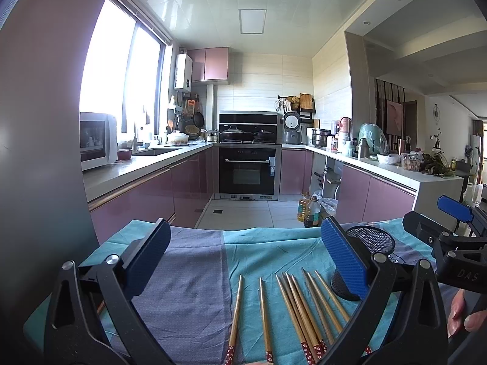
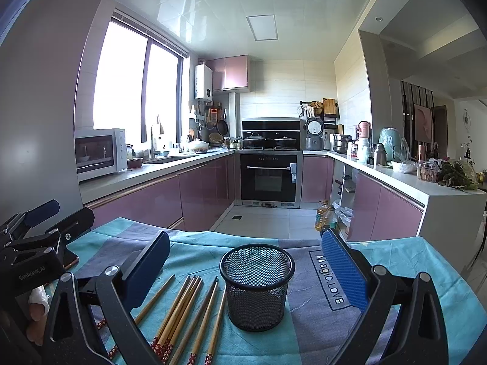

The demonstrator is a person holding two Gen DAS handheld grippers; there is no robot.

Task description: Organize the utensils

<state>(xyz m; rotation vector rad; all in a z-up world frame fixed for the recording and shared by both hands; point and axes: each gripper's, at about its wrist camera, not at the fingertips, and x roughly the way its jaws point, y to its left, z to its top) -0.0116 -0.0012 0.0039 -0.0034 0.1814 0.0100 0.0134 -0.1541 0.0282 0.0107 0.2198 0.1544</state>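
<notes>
Several wooden chopsticks (image 1: 299,310) with red patterned ends lie side by side on a table covered by a teal and grey cloth (image 1: 194,273). They also show in the right wrist view (image 2: 182,310). A black mesh cup (image 2: 257,286) stands upright and empty just right of them; in the left wrist view the cup (image 1: 369,243) is partly hidden behind a blue finger pad. My left gripper (image 1: 246,261) is open above the chopsticks. My right gripper (image 2: 248,270) is open, with the cup between its fingers.
The table's far edge (image 2: 243,238) drops to a tiled kitchen floor. Oil bottles (image 2: 324,216) stand on the floor beyond the right side. Pink cabinets, an oven (image 2: 269,179) and cluttered counters lie farther back. A grey wall (image 1: 39,152) is close on the left.
</notes>
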